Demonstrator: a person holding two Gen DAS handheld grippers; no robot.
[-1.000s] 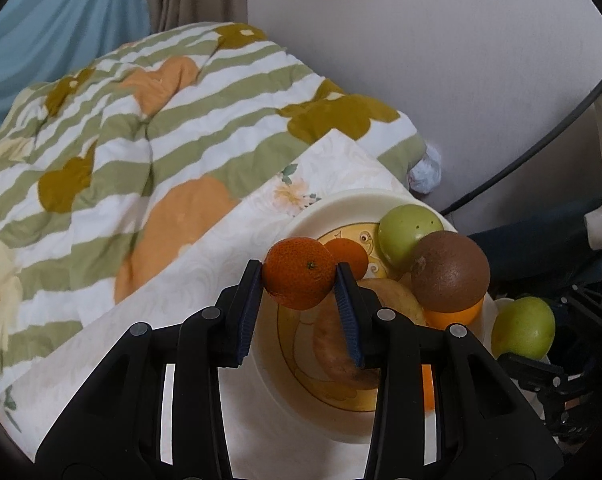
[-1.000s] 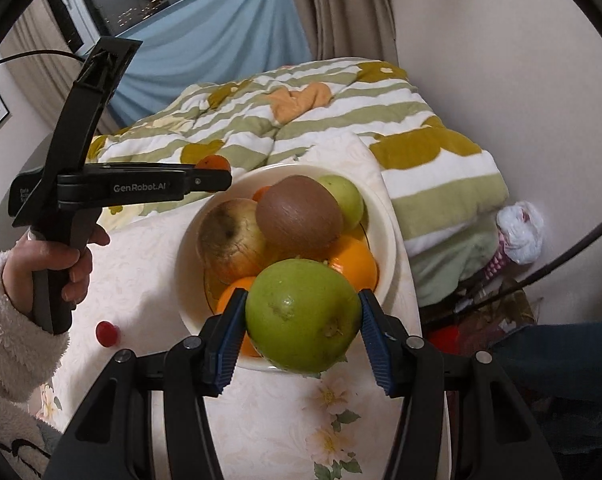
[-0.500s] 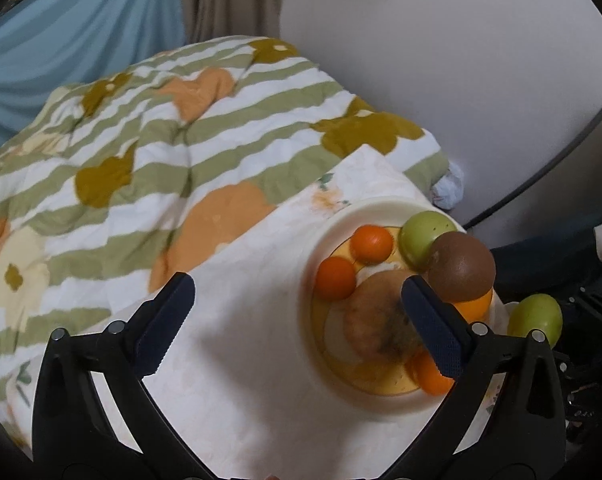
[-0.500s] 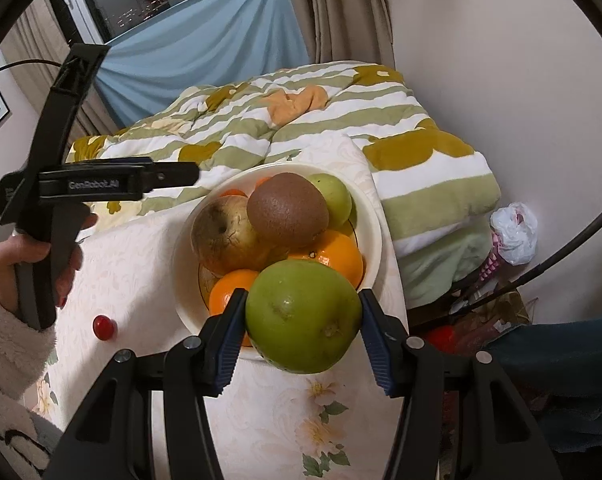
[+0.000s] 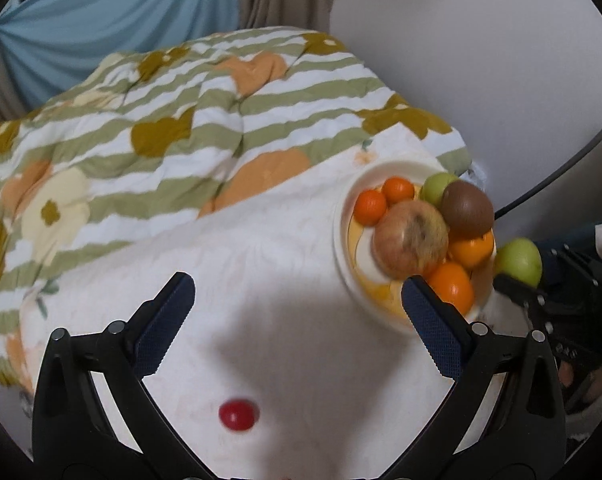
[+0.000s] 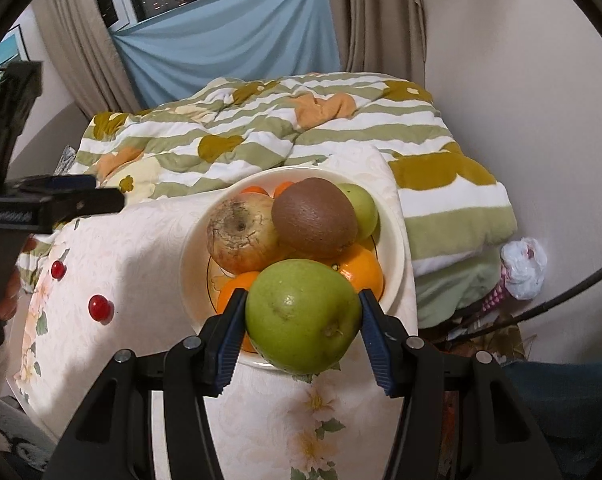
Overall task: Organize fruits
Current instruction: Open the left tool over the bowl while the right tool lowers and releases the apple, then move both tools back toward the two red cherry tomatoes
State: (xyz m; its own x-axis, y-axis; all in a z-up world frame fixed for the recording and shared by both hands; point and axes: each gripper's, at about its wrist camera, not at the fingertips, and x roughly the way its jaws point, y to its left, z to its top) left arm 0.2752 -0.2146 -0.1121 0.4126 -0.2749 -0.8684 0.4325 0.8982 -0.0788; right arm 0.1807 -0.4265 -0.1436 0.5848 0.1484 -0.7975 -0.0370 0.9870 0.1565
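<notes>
Fruits fill a cream bowl (image 6: 395,240) on the flowered tablecloth (image 6: 149,240), and one more, a large green apple (image 6: 303,316), is clenched between the blue pads of the right gripper (image 6: 303,320), held just over the bowl's near rim. Directly behind it in the bowl lie two oranges (image 6: 363,270), then a blemished yellowish apple (image 6: 241,236) on the left and a brown kiwi (image 6: 315,216) on the right, resting on top of the pile. A smaller green apple (image 6: 361,208) sits at the far right of the bowl, and two small tangerines (image 5: 383,198) peek out at the far side.

The left gripper (image 5: 297,308) stands spread wide with nothing between its fingers, above bare tablecloth to the left of the bowl; its right finger (image 5: 433,332) overlaps the bowl's near edge in the left wrist view. A small red cherry tomato (image 5: 238,414) lies on the cloth below that gripper, and the right wrist view shows a second one (image 6: 58,269) further left. Beyond the table a quilt (image 6: 261,128) with green stripes covers a bed, with a blue curtain (image 6: 229,44) at the far wall.
</notes>
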